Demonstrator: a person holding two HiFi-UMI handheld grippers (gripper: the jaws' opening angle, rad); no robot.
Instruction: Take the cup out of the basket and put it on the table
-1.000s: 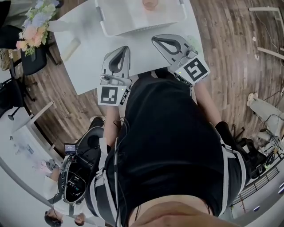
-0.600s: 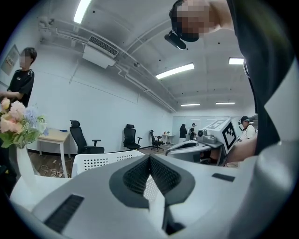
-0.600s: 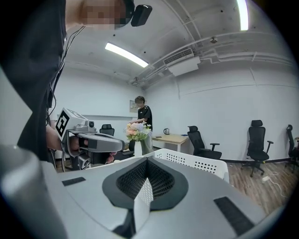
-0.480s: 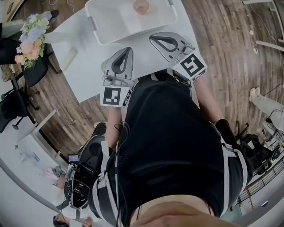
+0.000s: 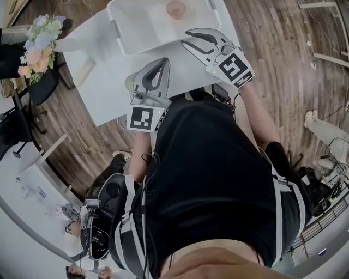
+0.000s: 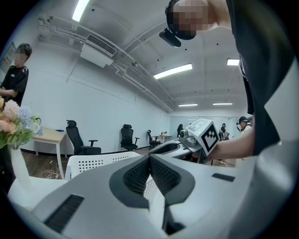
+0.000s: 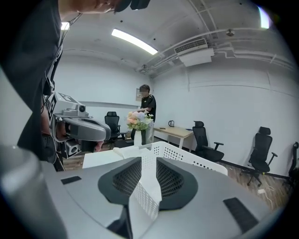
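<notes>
Now my right hand-held gripper, its jaws just opened with nothing between them, is at the near rim of the basket, my left hand-held gripper sits closed and empty just outside that rim, and the cup stands inside the basket.

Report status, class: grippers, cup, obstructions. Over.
Left gripper jaws shut, empty. Right gripper jaws just opened, nothing between them, by the basket near rim. Cup in basket, untouched. Nothing seen blocking.
</notes>
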